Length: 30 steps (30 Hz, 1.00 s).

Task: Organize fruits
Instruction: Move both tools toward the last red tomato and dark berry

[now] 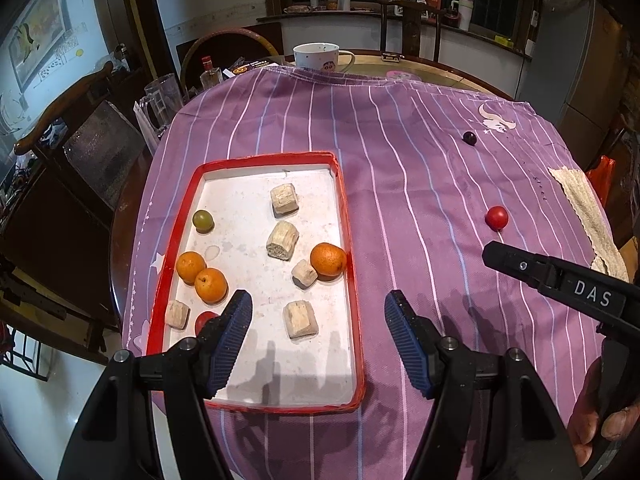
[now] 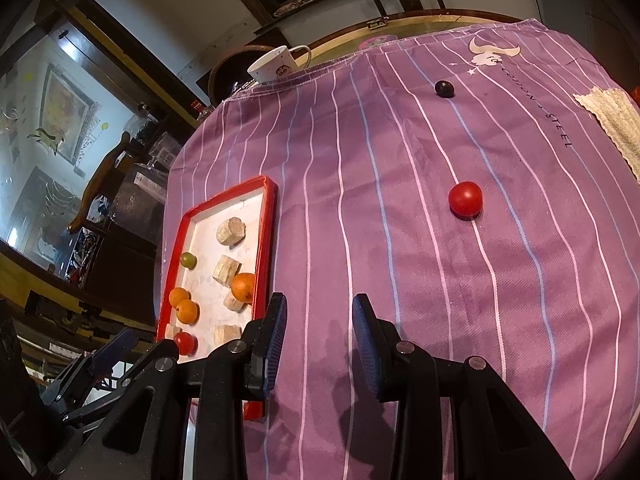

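A red tomato-like fruit, round, smooth and glossy, sits alone on the purple striped cloth that covers the tabletop, well apart from the tray. Being round, it shows no long axis and points no particular way. Farther back on the cloth lies a small dark round fruit, also alone, near a pale printed emblem.

The red-rimmed tray has a white floor and lies with its long side running away from the camera in the left wrist view. Inside it are three oranges: two touching near the left rim, and one by the right rim. A small green fruit sits near the left rim, and another red fruit shows partly behind a tong finger. Five pale blocks of cut wood lie scattered among them, one at the far end.

The left tongs stand spread with nothing between them, over the tray's near right edge. The right tongs are narrowly parted and hold nothing, above bare cloth just right of the tray.

A white mug stands beyond the cloth's far edge.
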### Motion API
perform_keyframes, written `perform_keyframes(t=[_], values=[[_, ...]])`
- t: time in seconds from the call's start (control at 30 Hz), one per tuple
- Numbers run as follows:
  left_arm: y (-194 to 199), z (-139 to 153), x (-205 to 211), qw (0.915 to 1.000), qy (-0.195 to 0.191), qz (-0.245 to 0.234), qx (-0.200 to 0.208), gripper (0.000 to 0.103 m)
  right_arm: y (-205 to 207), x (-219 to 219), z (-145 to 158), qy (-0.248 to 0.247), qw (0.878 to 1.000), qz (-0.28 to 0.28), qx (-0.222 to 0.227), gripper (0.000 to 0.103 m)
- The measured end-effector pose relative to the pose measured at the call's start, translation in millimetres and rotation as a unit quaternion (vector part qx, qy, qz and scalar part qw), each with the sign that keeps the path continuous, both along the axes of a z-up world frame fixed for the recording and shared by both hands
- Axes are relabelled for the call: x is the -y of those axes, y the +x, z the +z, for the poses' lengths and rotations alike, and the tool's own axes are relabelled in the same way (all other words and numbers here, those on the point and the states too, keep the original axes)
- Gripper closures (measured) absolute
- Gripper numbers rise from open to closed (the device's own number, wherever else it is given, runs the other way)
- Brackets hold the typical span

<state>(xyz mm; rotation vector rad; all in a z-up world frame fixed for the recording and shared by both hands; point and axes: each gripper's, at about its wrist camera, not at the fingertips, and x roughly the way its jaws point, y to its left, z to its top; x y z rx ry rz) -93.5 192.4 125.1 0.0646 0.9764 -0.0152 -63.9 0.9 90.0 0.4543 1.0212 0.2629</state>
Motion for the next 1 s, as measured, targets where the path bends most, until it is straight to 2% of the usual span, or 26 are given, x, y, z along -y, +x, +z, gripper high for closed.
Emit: perform_keyframes(t=[0.73, 1.0], values=[[11.3, -12.6, -18.7, 0.9999, -0.003, 0.006, -0.016, 0.034, 7.4, -21.6, -9.6, -0.014, 1.000, 0.008, -0.009, 0.064], [15.5, -17.1, -27.0, 0.9997, -0.005, 0.013, -0.021, 0.034, 5.4, -41.1, -0.2, -0.094, 0.995, 0.013, 0.021, 0.064]])
